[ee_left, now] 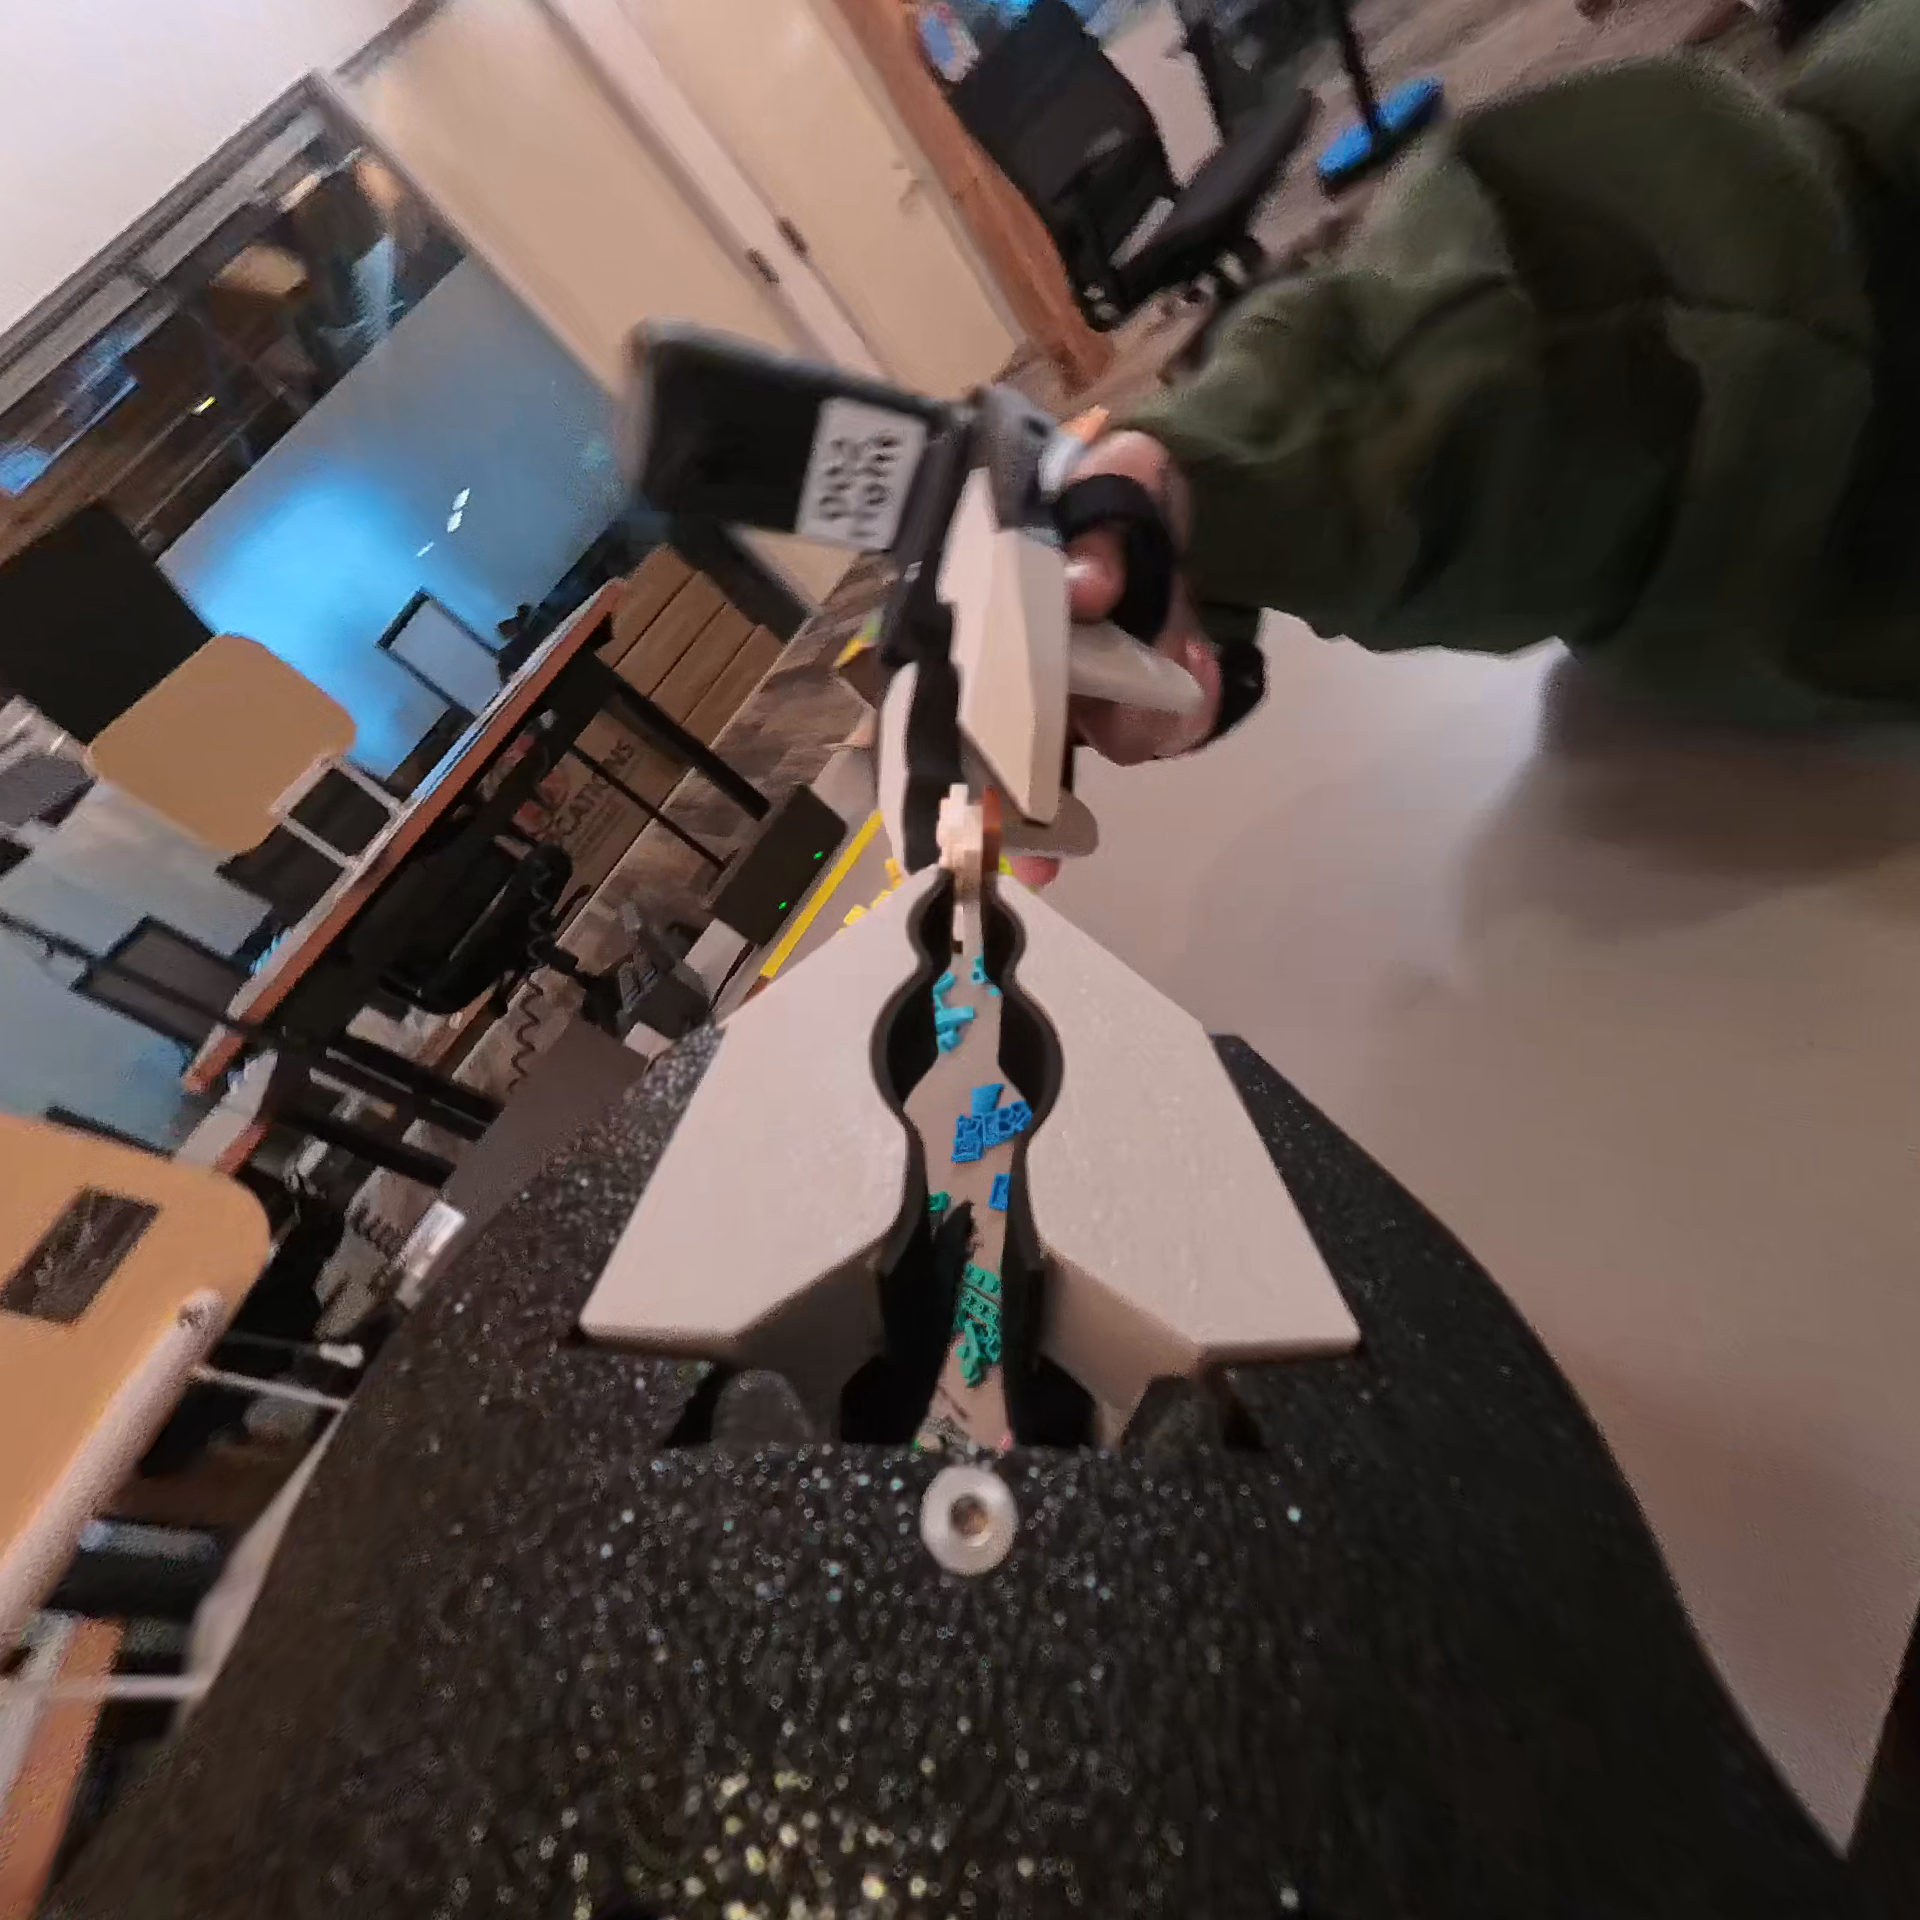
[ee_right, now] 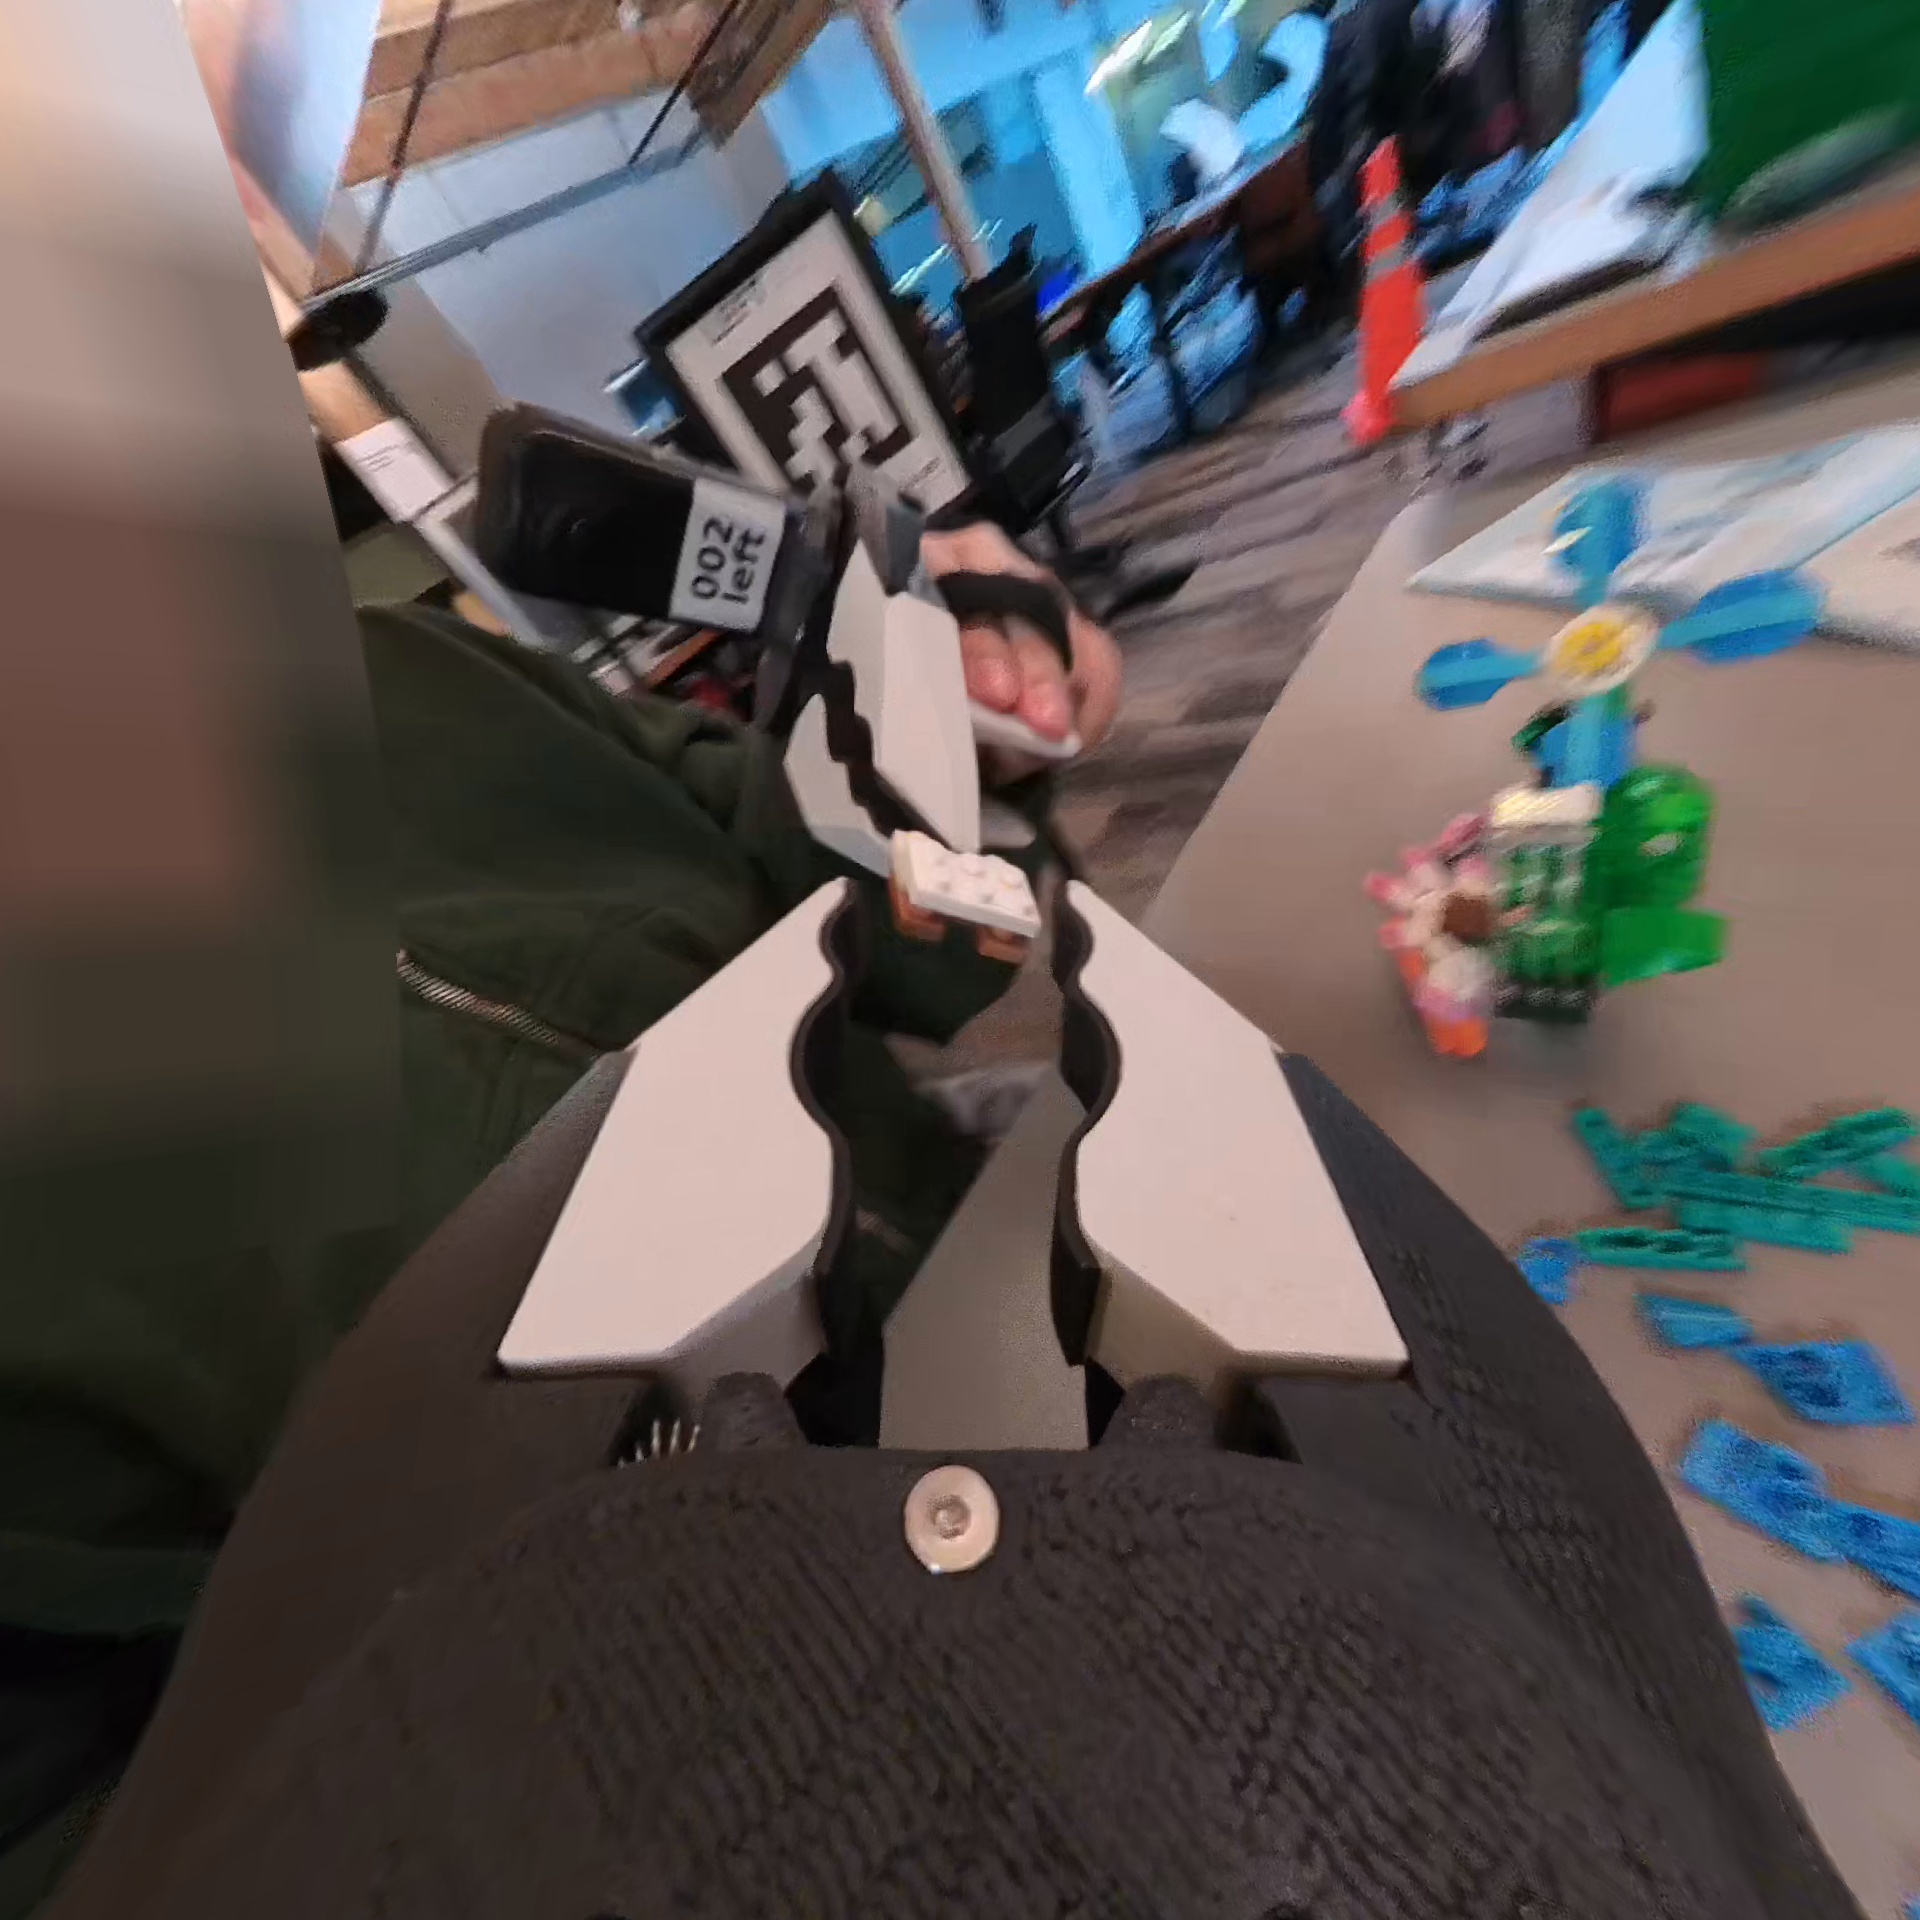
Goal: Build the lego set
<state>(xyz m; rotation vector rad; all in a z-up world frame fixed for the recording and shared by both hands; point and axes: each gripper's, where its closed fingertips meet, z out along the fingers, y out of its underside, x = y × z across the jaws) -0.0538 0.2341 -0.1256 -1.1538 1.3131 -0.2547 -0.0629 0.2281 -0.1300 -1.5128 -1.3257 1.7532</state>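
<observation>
My left gripper (ee_left: 964,883) is nearly closed, shut at its tips on a small white Lego plate (ee_left: 961,831) with orange-brown pieces on it. In the right wrist view the left gripper (ee_right: 914,831) holds that white plate (ee_right: 966,878) in the air, studs showing, orange-brown pieces (ee_right: 1003,940) beneath. My right gripper (ee_right: 956,899) is open, its tips on either side of the plate. It also shows in the left wrist view (ee_left: 982,831), held by a hand in a green sleeve, meeting the plate tip to tip.
On the grey table (ee_right: 1299,831) to the right stand a blue-petalled Lego flower with green leaves (ee_right: 1590,727) and a small pink build (ee_right: 1434,935). Loose teal pieces (ee_right: 1714,1174) and blue pieces (ee_right: 1787,1455) lie nearer. A booklet (ee_right: 1714,520) lies behind. My left and right fingertips are right by each other.
</observation>
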